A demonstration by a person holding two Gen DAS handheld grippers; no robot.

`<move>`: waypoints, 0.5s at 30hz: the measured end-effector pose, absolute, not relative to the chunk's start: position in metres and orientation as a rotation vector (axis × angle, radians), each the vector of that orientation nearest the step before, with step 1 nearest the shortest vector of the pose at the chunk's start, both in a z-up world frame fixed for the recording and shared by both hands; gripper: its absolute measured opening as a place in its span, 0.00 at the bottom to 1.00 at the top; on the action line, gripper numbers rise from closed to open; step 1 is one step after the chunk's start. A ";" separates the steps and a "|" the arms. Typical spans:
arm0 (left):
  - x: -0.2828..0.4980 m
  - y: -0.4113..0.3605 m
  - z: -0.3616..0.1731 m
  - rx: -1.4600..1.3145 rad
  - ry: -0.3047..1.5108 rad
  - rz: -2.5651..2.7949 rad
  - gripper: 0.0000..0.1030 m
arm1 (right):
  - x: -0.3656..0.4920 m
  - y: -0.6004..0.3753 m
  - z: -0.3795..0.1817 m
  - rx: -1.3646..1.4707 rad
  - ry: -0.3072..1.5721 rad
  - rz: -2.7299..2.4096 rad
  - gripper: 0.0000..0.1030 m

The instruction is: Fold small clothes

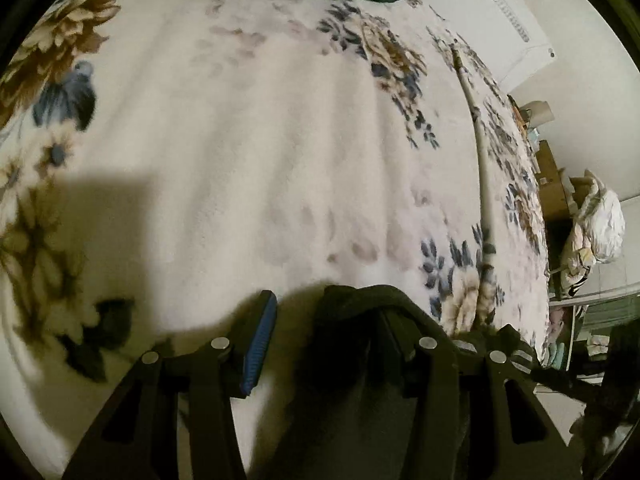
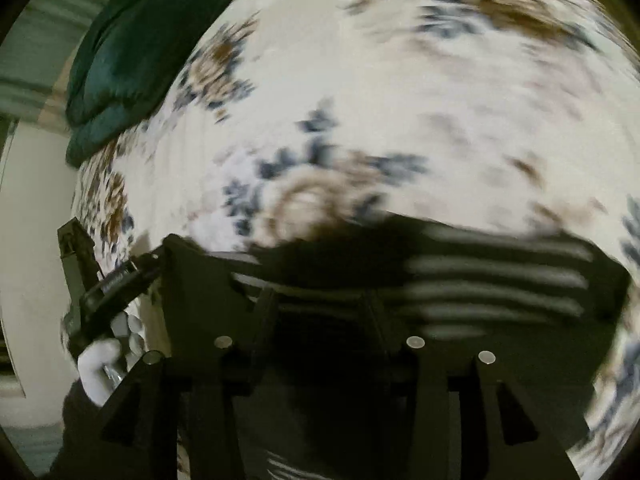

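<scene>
In the left wrist view a dark garment (image 1: 360, 308) is draped over the right finger of my left gripper (image 1: 324, 312) and hangs down between the jaws. The blue pad (image 1: 260, 344) of the other finger stands clear of the cloth, with bedspread showing in the gap, so the gripper is open. The right wrist view is blurred. There a black garment with white stripes (image 2: 492, 284) lies on the bed under and ahead of my right gripper (image 2: 320, 304). Its fingers stand apart with striped cloth showing between them.
The bed carries a white bedspread with brown and blue flowers (image 1: 280, 140). A dark green cushion (image 2: 120, 60) sits at its far edge. A pale stick (image 1: 484, 168) lies along the bed's right side. Boxes and a white bundle (image 1: 596, 220) crowd the floor beyond. A white-gloved hand (image 2: 100, 364) shows low left.
</scene>
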State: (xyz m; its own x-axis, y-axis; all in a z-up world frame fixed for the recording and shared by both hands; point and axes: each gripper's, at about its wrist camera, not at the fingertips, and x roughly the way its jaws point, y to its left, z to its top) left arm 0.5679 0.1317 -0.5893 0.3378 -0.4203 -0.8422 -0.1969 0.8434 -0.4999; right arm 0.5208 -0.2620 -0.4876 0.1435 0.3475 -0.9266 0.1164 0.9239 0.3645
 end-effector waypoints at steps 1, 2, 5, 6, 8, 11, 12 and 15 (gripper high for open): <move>0.564 0.133 -0.584 -0.573 1.225 -0.150 0.44 | 0.508 -0.279 -0.483 0.416 1.417 0.137 0.44; 0.556 0.134 -0.577 -0.557 1.208 -0.142 0.44 | 0.495 -0.298 -0.478 0.444 1.402 0.101 0.46; 0.527 0.137 -0.555 -0.531 1.158 -0.118 0.45 | 0.455 -0.347 -0.471 0.535 1.372 -0.034 0.50; 0.512 0.137 -0.546 -0.513 1.140 -0.101 0.45 | 0.438 -0.365 -0.469 0.580 1.361 -0.081 0.50; 0.489 0.133 -0.532 -0.472 1.113 -0.074 0.45 | 0.407 -0.392 -0.468 0.648 1.336 -0.158 0.50; 0.455 0.122 -0.519 -0.400 1.107 -0.025 0.45 | 0.364 -0.431 -0.470 0.677 1.306 -0.294 0.56; 0.444 0.118 -0.518 -0.383 1.112 -0.012 0.45 | 0.358 -0.439 -0.474 0.674 1.305 -0.321 0.56; 0.426 0.113 -0.525 -0.358 1.143 0.012 0.45 | 0.351 -0.455 -0.491 0.678 1.315 -0.358 0.56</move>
State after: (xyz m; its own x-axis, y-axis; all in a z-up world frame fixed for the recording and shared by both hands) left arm 0.4264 0.1132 -0.5251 0.4215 -0.1718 -0.8904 -0.1911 0.9430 -0.2724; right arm 0.3514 -0.4551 -0.4910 0.2369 0.1315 -0.9626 0.6011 0.7586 0.2516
